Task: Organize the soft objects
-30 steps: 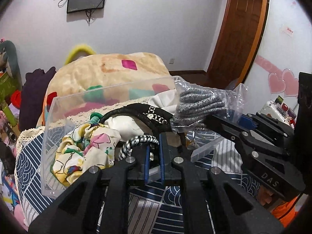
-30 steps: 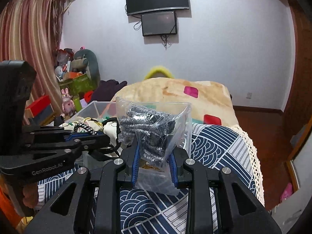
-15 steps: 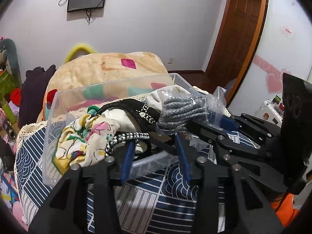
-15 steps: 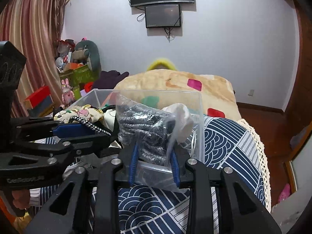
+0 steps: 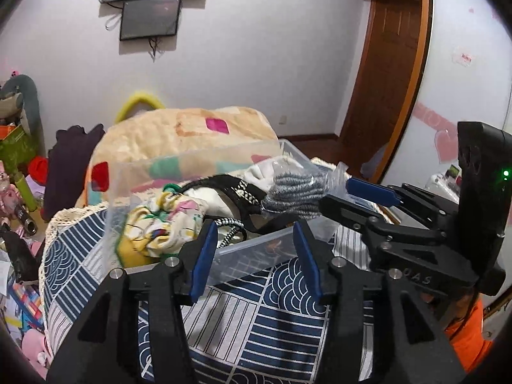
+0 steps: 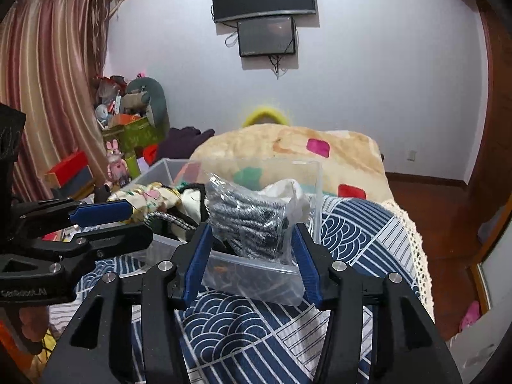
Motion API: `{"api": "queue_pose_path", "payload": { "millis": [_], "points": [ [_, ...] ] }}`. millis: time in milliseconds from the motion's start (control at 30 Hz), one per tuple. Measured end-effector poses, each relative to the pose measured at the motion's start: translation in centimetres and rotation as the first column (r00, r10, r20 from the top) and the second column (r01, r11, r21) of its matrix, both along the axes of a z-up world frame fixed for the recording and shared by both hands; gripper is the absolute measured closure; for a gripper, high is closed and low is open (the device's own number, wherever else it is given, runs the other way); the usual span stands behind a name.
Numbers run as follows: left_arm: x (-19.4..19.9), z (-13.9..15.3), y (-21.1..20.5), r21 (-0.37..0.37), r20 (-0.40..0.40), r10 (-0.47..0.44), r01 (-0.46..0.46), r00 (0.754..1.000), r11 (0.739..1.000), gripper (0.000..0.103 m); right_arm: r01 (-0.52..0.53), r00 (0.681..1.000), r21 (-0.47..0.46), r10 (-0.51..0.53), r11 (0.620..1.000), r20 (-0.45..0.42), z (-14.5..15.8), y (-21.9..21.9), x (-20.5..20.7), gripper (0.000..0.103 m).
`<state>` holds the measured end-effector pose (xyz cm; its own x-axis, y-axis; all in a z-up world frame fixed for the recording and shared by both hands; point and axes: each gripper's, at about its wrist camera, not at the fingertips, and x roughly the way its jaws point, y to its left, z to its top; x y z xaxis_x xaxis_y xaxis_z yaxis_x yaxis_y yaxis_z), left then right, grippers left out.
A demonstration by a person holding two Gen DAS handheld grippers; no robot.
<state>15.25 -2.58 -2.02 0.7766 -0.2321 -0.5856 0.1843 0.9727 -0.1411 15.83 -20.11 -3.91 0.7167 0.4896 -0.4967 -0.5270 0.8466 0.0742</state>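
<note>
A clear plastic box (image 5: 256,249) (image 6: 256,272) stands on the blue-and-white patterned bedspread (image 5: 272,326). It holds a floral cloth (image 5: 160,230), a black strap (image 5: 236,188), a black-and-white cord (image 5: 228,228) and white cloth. A clear bag of grey knitted fabric (image 6: 249,220) (image 5: 294,192) rests at the box's right end. My right gripper (image 6: 249,259) is open, its pads either side of the bag without gripping it. My left gripper (image 5: 252,259) is open and empty before the box's front wall.
A beige blanket (image 6: 288,147) with coloured patches is piled behind the box. Toys and boxes (image 6: 128,128) crowd the left by the curtain. Two screens (image 6: 265,16) hang on the wall. A wooden door (image 5: 390,64) and floor lie right.
My left gripper let go of the black-and-white cord and opened wide, backing off. My right gripper lowered the bag into the box and opened.
</note>
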Motion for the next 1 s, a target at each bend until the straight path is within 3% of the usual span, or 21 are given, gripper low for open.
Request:
{"api": "queue_pose_path", "payload": {
  "millis": [167,267,467,533,700,867,1000],
  "points": [
    [-2.1,1.5,0.8,-0.01,0.057,0.044,-0.044,0.997,0.999,0.053,-0.017,0.999,0.021,0.016,1.0,0.048,1.8,-0.1,-1.7,0.054],
    [-3.6,2.6,1.3,-0.005,0.102,0.076,-0.076,0.992,0.997,0.045,-0.025,0.996,0.035,0.021,0.999,0.091,2.9,-0.2,-3.0,0.041],
    [-6.9,4.4,2.2,-0.015,0.199,0.127,-0.126,0.972,0.992,0.036,-0.045,0.985,0.051,0.036,0.998,0.168,4.9,0.1,-5.5,0.034],
    [-7.8,4.8,2.3,-0.022,0.22,0.138,-0.136,0.966,0.99,0.026,-0.046,0.98,0.061,0.033,0.997,0.196,5.5,0.1,-6.3,0.024],
    [-10.4,5.9,2.7,-0.037,0.288,0.177,-0.174,0.941,0.984,0.005,-0.044,0.97,0.077,0.024,0.996,0.241,6.1,0.1,-7.7,0.019],
    [-12.4,6.4,2.8,-0.055,0.346,0.221,-0.215,0.912,0.975,0.002,-0.03,0.964,0.094,0.004,0.995,0.266,6.1,0.0,-8.4,0.008],
    [-13.4,6.3,2.4,-0.024,0.374,0.233,-0.241,0.898,0.97,0.001,-0.021,0.957,0.109,-0.011,0.994,0.288,6.0,-0.1,-9.1,0.002]
  ]
}}
